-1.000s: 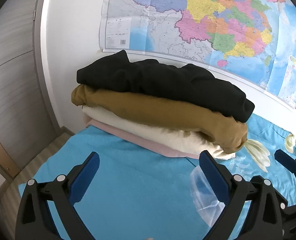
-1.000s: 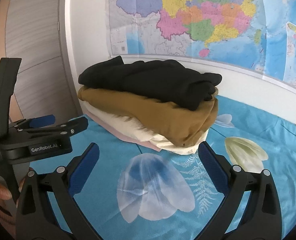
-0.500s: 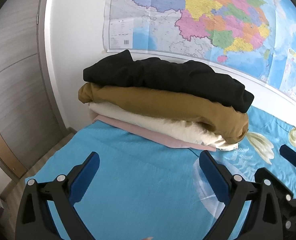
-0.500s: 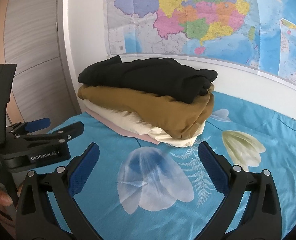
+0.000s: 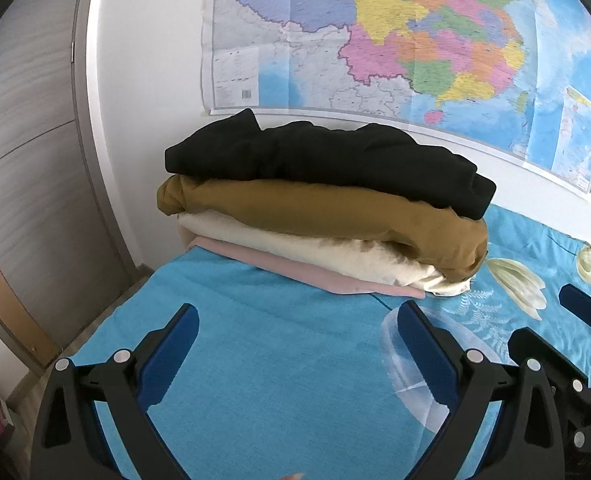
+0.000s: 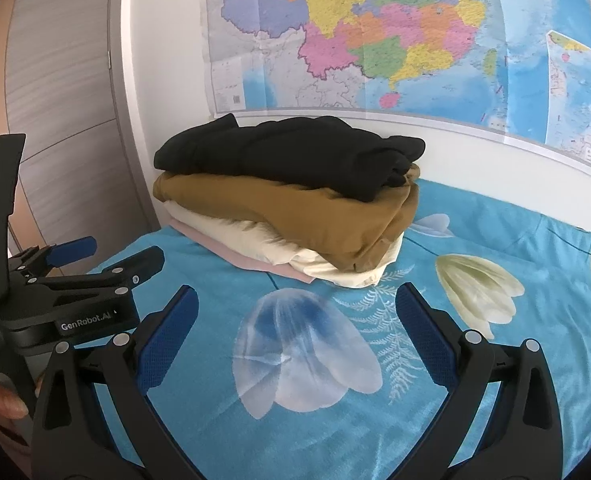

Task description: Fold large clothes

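A stack of folded clothes lies on the blue bed sheet (image 5: 275,360) against the wall: a black garment (image 5: 327,156) on top, a mustard one (image 5: 335,212) under it, then a cream one (image 5: 315,248) and a pink one (image 5: 303,272) at the bottom. The stack also shows in the right wrist view, with the black garment (image 6: 291,152) on top. My left gripper (image 5: 297,328) is open and empty, short of the stack. My right gripper (image 6: 295,308) is open and empty, over a white flower print (image 6: 303,356). The left gripper's body (image 6: 75,292) shows at the left of the right wrist view.
A large coloured wall map (image 5: 415,40) hangs behind the stack. A wood-grain wardrobe door (image 5: 23,160) stands at the left, with floor beside the bed's left edge (image 5: 107,316). The flowered sheet (image 6: 495,280) runs on to the right.
Both grippers have drawn back and risen a little from the stack, so it looks smaller and farther. Both stay open and empty. The clothes have not moved.
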Demonstrator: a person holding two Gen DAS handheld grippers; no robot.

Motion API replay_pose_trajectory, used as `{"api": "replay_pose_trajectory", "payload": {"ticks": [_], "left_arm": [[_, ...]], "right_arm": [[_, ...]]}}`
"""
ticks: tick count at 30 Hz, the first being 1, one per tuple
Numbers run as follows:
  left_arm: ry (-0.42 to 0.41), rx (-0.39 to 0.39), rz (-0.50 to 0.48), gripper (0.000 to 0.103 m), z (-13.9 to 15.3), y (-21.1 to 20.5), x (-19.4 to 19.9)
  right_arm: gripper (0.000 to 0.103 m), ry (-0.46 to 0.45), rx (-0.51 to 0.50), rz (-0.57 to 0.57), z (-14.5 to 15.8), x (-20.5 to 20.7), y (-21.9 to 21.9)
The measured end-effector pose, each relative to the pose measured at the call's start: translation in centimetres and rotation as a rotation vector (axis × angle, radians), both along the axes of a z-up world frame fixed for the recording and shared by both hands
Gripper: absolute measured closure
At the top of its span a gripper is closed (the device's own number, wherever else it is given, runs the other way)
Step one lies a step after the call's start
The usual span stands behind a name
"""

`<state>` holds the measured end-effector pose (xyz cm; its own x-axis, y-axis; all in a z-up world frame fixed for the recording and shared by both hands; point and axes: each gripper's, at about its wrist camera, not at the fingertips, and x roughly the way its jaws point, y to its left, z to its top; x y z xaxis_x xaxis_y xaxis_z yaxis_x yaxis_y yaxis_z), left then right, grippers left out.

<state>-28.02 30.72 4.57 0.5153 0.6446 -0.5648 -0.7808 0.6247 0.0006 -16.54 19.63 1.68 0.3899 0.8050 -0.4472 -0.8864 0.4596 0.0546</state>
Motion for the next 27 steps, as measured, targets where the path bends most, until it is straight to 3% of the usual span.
{"api": "replay_pose_trajectory", "payload": {"ticks": [27], "left_arm": [[0.011, 0.021, -0.028, 0.006, 0.2, -1.3, 0.6]], "right_arm": [[0.006, 0.013, 0.004, -0.002, -0.2, 0.2, -0.5]]}}
